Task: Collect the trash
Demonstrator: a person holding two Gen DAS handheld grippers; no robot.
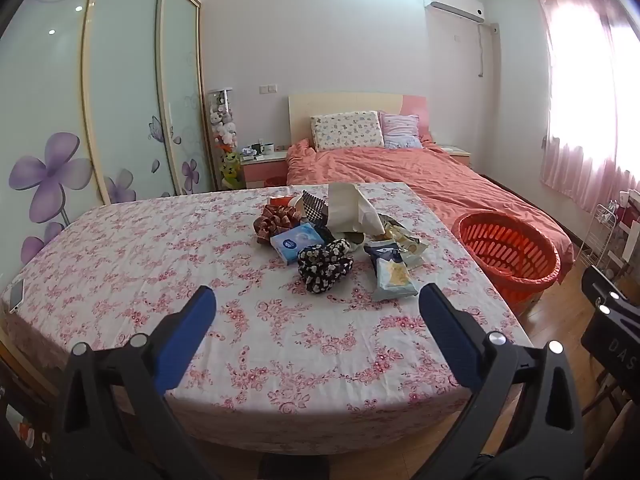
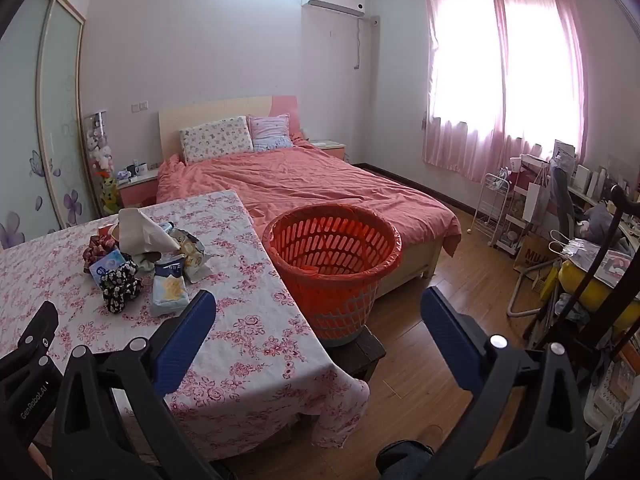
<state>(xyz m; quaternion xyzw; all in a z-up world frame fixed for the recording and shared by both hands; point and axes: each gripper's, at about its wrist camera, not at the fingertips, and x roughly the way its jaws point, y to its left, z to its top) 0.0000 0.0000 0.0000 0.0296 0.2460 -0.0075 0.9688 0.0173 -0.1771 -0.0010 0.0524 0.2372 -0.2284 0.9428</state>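
The left gripper [image 1: 318, 312] hung above the near part of the floral tablecloth [image 1: 160, 260] with its blue fingers spread wide and nothing between them, and the right gripper [image 2: 318, 316] was likewise spread and empty over the table's right edge. Farther out, the trash pile [image 1: 336, 236] lay heaped mid-table: a snack bag [image 1: 394, 276], a tissue pack [image 1: 296, 240] and a black floral cloth [image 1: 324, 266] lying close together. The orange basket [image 2: 334, 268] stood on a dark stool [image 2: 366, 354] just beside the table, and the pink bed [image 2: 320, 184] lay beyond.

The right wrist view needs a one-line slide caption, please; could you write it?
Open right hand-held gripper faces the orange basket beside the table, trash pile untouched.
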